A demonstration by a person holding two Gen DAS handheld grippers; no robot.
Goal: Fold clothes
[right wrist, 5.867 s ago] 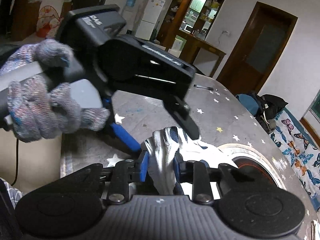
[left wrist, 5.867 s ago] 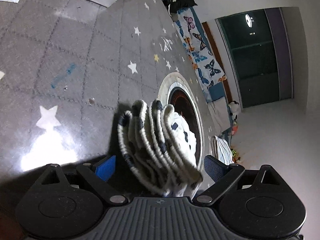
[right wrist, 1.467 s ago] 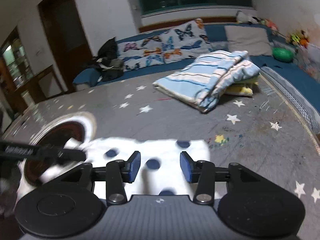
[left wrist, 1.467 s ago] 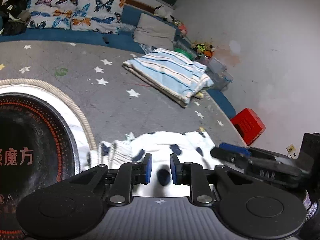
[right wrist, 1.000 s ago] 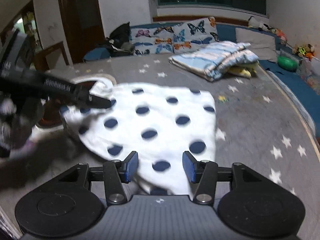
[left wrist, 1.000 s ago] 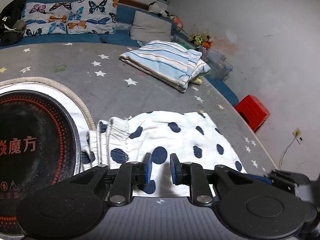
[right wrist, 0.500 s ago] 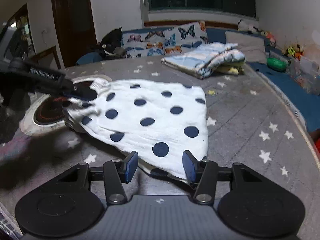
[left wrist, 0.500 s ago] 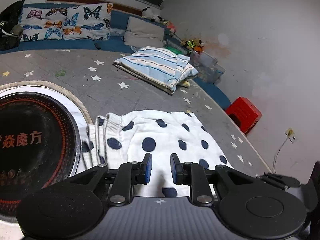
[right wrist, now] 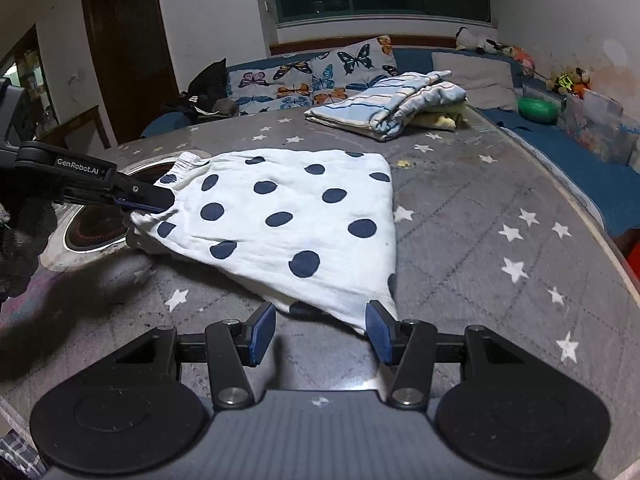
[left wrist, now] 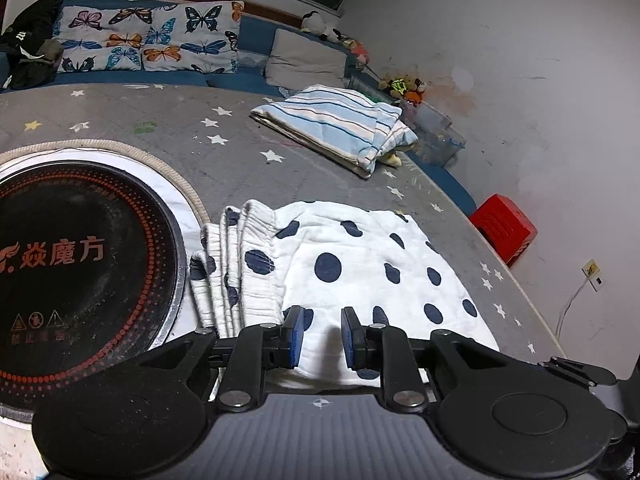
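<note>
A white garment with dark blue dots lies spread flat on the grey star-patterned table. Its gathered waistband lies next to the round black plate. My left gripper is shut on the garment's near edge beside the waistband. In the right wrist view that gripper holds the corner slightly lifted, with a shadow beneath it. My right gripper stands open at the hem end, with bare table between its pads. The garment's near corner rests against its right finger.
A round black induction plate is set into the table left of the garment. A folded striped blanket lies at the far side. A red box sits beyond the table's right edge. A gloved hand holds the left gripper.
Both grippers have drawn back, and the garment now lies stretched out flat. The cloth that was between the right gripper's fingers now only reaches its right finger.
</note>
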